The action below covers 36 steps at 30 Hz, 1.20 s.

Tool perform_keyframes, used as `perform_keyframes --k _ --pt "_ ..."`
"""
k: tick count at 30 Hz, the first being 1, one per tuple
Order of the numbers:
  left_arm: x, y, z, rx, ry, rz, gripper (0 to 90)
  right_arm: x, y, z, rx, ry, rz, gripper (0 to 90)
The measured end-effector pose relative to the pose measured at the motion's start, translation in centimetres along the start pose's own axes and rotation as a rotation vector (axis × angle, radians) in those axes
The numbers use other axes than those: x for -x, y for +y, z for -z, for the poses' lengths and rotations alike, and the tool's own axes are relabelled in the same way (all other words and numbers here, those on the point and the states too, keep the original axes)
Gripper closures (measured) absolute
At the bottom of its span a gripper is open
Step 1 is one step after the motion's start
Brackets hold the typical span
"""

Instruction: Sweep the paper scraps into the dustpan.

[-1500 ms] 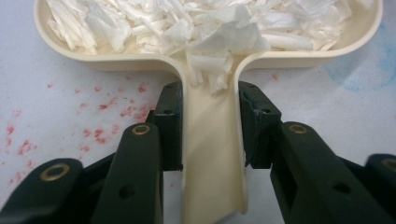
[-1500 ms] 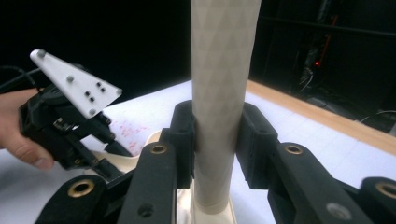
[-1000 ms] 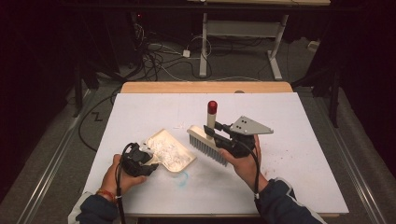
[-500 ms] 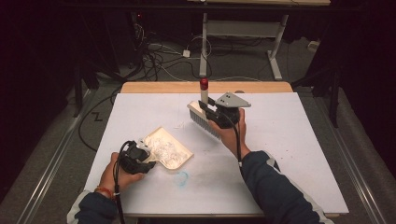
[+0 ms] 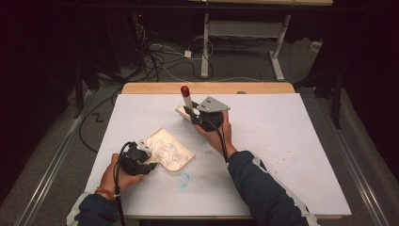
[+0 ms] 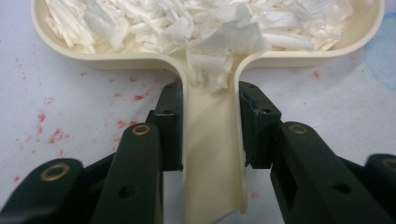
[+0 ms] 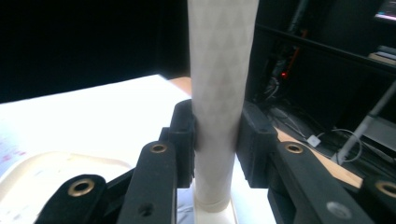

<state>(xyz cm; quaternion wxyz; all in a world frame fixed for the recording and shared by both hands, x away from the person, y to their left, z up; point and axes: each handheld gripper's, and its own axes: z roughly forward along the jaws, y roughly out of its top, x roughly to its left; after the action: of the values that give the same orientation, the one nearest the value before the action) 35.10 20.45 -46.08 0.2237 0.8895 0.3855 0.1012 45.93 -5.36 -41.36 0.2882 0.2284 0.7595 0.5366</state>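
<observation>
Clearly, my left gripper (image 6: 210,135) pinched the dustpan (image 6: 210,70) handle near the desk's (image 5: 291,141) front-left corner, paper shreds (image 6: 196,23) inside. My right gripper (image 7: 215,140) clamped the brush (image 5: 187,101) handle, toward the desk's far edge.

High view: fixed above your side, facing forward and down; it takes in the whole white counter (image 5: 291,141), your forearms at the bottom, the dark floor beyond.

Left gripper view: rides low, looks along its jaws, very close on the cream dustpan (image 6: 210,154); you find the same dustpan (image 5: 176,157) from above.

Right gripper view: close on the brush handle (image 7: 219,93), facing the counter's far edge; shared with the high view's brush (image 5: 187,100).
</observation>
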Motion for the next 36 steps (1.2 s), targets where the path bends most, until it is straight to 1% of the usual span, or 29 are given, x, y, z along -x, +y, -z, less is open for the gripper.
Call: perform_keyframes --k 2,5,6,9,11,13,16,17,18,19,20,22,24,26,28,30,32,34,36 --pt "0.0 0.0 0.0 -0.002 0.001 -0.002 63.1 -0.6 0.0 0.0 -0.005 0.039 0.013 71.3" --pt "0.0 0.0 0.0 -0.001 0.003 -0.002 63.0 -1.5 0.1 0.1 -0.011 0.085 0.037 71.1" --pt "-0.1 0.0 0.0 0.000 0.006 0.001 63.1 -1.7 0.1 0.3 -0.012 0.097 0.042 71.1" --pt "0.0 0.1 0.1 -0.001 0.008 -0.002 63.1 -2.5 0.2 0.8 -0.001 0.165 0.058 71.2" --pt "-0.1 0.1 0.1 0.000 0.007 -0.001 63.0 -3.0 0.3 1.3 -0.007 0.206 0.072 71.0" --pt "0.0 0.1 0.1 0.001 0.008 0.001 63.1 -3.3 0.4 1.9 -0.004 0.232 0.091 71.2" --pt "0.0 0.1 0.1 -0.002 0.009 0.002 63.0 -3.4 0.5 3.0 0.018 0.303 0.063 71.4" --pt "0.0 0.1 0.1 -0.002 0.009 0.002 63.0 -3.5 0.6 3.3 0.020 0.312 0.063 71.4" --pt "0.0 0.1 0.1 -0.003 0.009 0.001 63.0 -3.7 0.6 3.7 0.015 0.319 0.071 71.4" --pt "0.0 0.1 0.1 -0.003 0.009 0.001 63.0 -3.7 0.6 3.7 0.015 0.319 0.071 71.4" --pt "0.1 0.1 0.1 -0.005 0.011 0.001 63.0 -3.9 0.7 4.4 0.024 0.322 0.077 71.4" --pt "0.1 0.1 0.1 -0.006 0.013 0.000 63.0 -3.9 0.8 5.1 0.033 0.338 0.065 71.4" --pt "0.1 0.1 0.1 -0.006 0.013 0.001 63.0 -3.8 1.1 5.8 0.049 0.319 0.062 71.4" --pt "0.1 0.1 0.1 -0.007 0.015 -0.001 62.9 -3.5 1.4 6.5 0.065 0.321 0.050 71.4" --pt "0.1 0.1 0.1 -0.006 0.014 0.001 62.9 -3.1 1.6 7.2 0.076 0.293 0.039 71.4" --pt "0.1 0.1 0.1 -0.009 0.014 0.000 62.9 -2.7 1.8 7.9 0.078 0.278 0.034 71.4" --pt "0.1 0.1 0.0 -0.013 0.013 0.000 62.9 -2.3 1.7 8.4 0.072 0.260 0.012 71.4" --pt "0.1 0.1 -0.1 -0.013 0.012 0.003 62.9 -2.1 1.5 8.7 0.054 0.265 0.002 71.4" --pt "0.0 0.2 0.0 -0.018 0.015 0.000 62.8 -2.3 1.2 8.7 0.021 0.260 0.019 71.4"
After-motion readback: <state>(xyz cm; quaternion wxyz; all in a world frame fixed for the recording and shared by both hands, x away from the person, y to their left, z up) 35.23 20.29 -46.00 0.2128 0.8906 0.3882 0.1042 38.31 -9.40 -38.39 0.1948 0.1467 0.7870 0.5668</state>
